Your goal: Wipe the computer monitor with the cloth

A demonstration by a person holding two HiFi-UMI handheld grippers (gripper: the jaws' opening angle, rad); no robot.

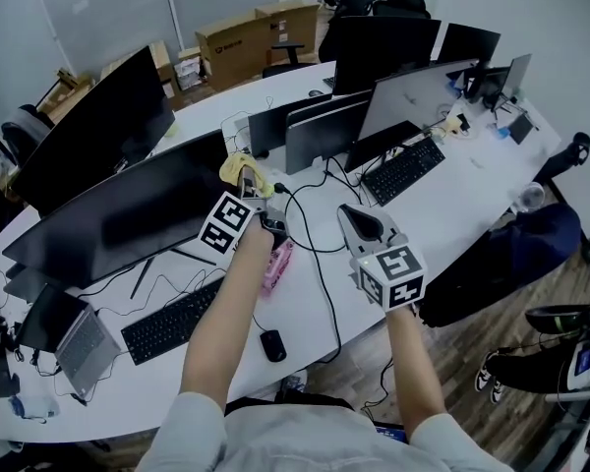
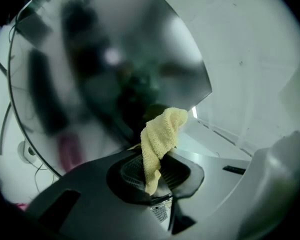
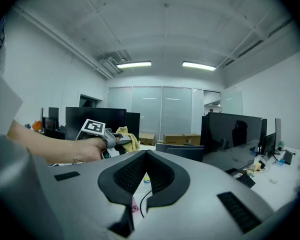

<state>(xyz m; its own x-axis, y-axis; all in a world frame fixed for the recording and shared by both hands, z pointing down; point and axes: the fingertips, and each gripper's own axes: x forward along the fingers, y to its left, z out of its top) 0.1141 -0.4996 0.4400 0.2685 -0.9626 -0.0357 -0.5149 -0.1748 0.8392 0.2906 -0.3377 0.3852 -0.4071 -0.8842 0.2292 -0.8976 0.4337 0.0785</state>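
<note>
Clamped between left gripper (image 2: 152, 176) jaws: yellow cloth (image 2: 162, 134), bunched close to monitor (image 2: 115, 59) right edge. Probable faults: thin pinch slipping under drag; bare jaw tips scraping screen if pressed past cloth. Left forearm stretched forward over desk (image 1: 452, 214). Right gripper (image 3: 146, 176) raised alongside, jaws together, empty.

The left arm (image 1: 226, 313) stretches forward, bare from the sleeve, and its hand grips the left gripper (image 1: 248, 187), whose jaws are pinched tight on a fold of yellow cloth (image 2: 160, 134). The right arm (image 1: 410, 362) sits lower and to the right. It points the right gripper (image 1: 354, 216) forward, jaws pressed together with nothing between them.
</note>
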